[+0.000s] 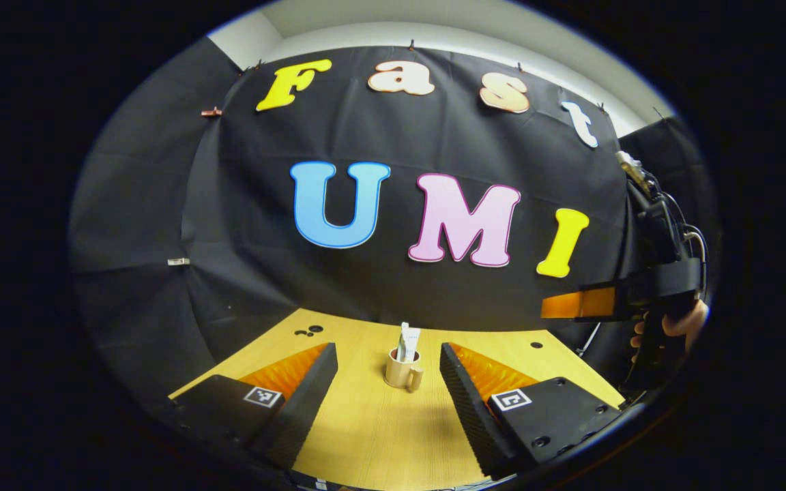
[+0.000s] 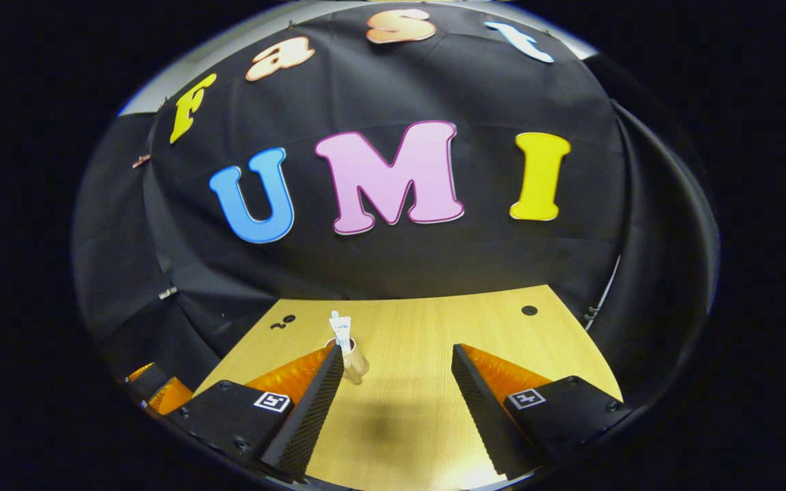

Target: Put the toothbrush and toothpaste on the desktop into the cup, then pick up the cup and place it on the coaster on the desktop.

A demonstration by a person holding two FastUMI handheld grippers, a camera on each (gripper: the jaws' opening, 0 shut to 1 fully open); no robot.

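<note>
The cup (image 1: 403, 372) stands upright far out on the desk (image 1: 379, 436), the toothpaste (image 1: 409, 339) poking from its mouth; I cannot make out a toothbrush or coaster; the left gripper (image 1: 388, 372) hangs wide with nothing in it, squared to the cup, likely to lift it; the right gripper (image 2: 396, 372) gapes too, holding nothing, off to the right.

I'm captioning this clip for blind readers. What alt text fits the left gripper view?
A beige cup with a handle stands upright on a wooden desktop, holding a toothpaste tube, framed between the open left gripper. At the right edge a hand holds the right gripper above the desk.
</note>
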